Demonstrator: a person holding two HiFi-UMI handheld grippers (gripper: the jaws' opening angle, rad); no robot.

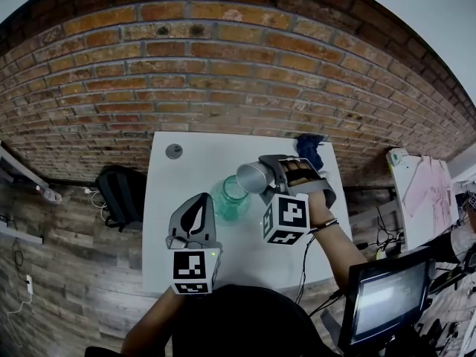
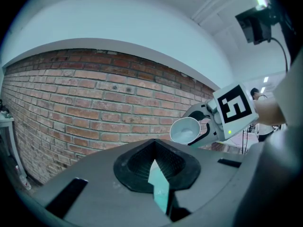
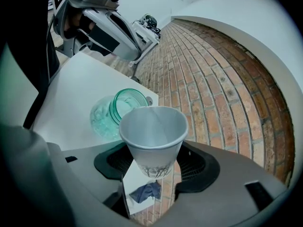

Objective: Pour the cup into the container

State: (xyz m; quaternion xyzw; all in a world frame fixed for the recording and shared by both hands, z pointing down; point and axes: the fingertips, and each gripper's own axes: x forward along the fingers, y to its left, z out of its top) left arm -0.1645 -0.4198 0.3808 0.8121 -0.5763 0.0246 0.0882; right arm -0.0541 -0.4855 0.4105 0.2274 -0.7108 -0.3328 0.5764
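My right gripper (image 1: 260, 172) is shut on a white paper cup (image 1: 252, 178), which is tipped sideways with its mouth toward a green glass jar (image 1: 232, 199). In the right gripper view the cup (image 3: 154, 135) sits between the jaws and its inside looks empty. Just beyond it the jar (image 3: 111, 115) holds pale granules. My left gripper (image 1: 201, 199) hovers just left of the jar, jaws shut with nothing in them. In the left gripper view only a teal sliver shows behind the closed jaws, and the cup (image 2: 184, 130) hangs above them.
The jar stands on a white table (image 1: 186, 169) against a brick wall. A blue cloth (image 1: 311, 149) lies at the table's far right corner and a small grey disc (image 1: 174, 151) at the far left. A black backpack (image 1: 123, 192) sits on the floor to the left, a monitor (image 1: 383, 296) to the right.
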